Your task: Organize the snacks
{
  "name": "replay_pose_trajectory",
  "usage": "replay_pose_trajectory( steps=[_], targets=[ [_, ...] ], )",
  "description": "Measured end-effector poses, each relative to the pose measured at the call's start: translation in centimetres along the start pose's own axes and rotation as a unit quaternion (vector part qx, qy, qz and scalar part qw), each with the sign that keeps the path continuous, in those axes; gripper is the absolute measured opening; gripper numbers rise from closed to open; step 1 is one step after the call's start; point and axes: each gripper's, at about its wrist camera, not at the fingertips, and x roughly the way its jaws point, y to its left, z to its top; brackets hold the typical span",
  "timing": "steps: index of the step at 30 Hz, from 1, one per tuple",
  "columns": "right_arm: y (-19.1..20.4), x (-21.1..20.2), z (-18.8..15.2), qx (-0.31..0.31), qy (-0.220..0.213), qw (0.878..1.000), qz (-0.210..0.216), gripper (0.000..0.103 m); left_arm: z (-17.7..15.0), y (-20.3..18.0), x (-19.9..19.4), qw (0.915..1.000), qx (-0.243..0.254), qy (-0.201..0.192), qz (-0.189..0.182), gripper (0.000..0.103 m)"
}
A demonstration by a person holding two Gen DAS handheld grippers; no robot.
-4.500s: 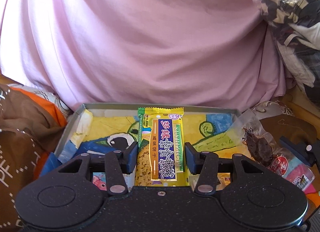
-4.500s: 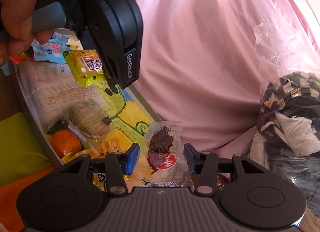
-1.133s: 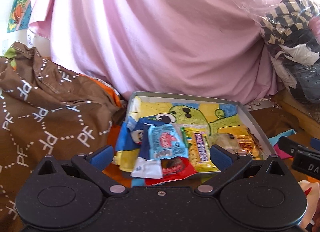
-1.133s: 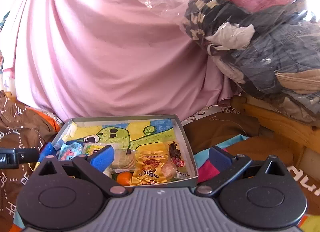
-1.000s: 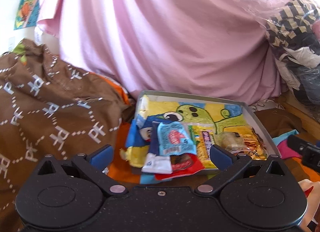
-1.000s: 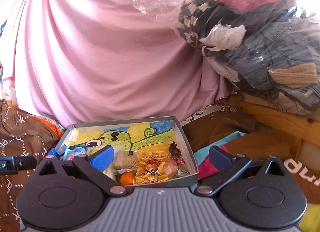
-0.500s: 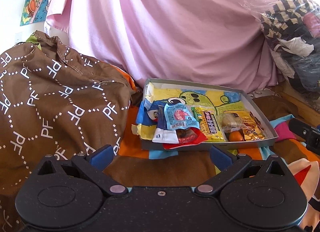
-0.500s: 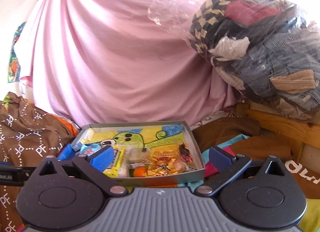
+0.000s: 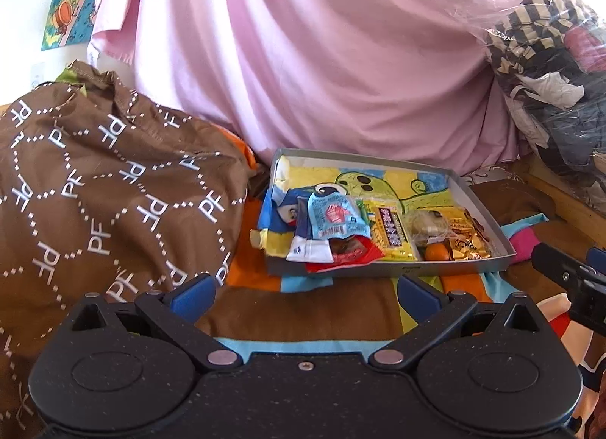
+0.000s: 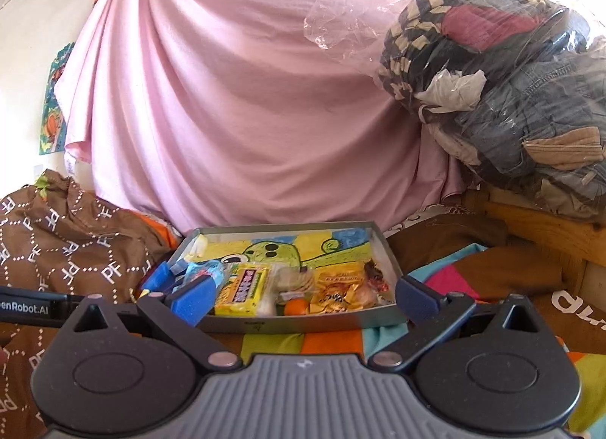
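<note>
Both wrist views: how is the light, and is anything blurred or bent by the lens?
Left wrist view: bright daylight on the pink sheet, overexposed near the top; tray sharp; corners dark and the edges curved by the fisheye. Right wrist view: similar daylight, glare on the clear plastic bag, edges curved, tray in focus.

A patchwork bedspread (image 9: pixel 303 310) carries the snack-filled tray (image 9: pixel 394 269) beside a brown bag (image 9: pixel 94 193).

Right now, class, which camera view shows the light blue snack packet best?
The left wrist view. There the light blue snack packet lies fully visible on top of the pile at the tray's left end, barcode showing. In the right wrist view only a sliver of it shows, the rest hidden behind a blue finger pad of the right gripper.
</note>
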Motion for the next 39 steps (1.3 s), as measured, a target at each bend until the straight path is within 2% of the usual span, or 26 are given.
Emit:
replay_pose_trajectory(
  steps=[9,17,25,29,35,39],
  targets=[
    [0.7,-1.1,-1.1,-0.007,0.006,1.0,-0.002,0.103,-0.7,0.4,-1.1,0.9999,0.007,0.004,0.011,0.102],
    [0.8,-2.4,-2.4,-0.007,0.022,1.0,-0.013,0.103,-2.1,0.4,-2.4,0.9997,0.012,0.022,0.008,0.102],
    [1.4,-3.8,-3.4,-0.019,0.025,0.999,-0.001,0.103,-3.1,0.0,-3.7,0.9995,0.022,0.022,0.012,0.102],
    [2.0,-4.1,-4.0,-0.021,0.04,0.999,0.006,0.103,-3.7,0.4,-4.4,0.9992,0.024,0.027,0.019,0.102],
    [2.7,-4.0,-4.7,-0.028,0.081,0.996,0.024,0.103,-4.7,1.2,-5.0,0.9977,0.009,0.059,0.033,0.102],
    [3.0,-4.2,-4.9,-0.03,0.09,0.995,0.031,0.103,-5.3,1.5,-5.4,0.9968,0.017,0.07,0.034,0.102]
  ],
)
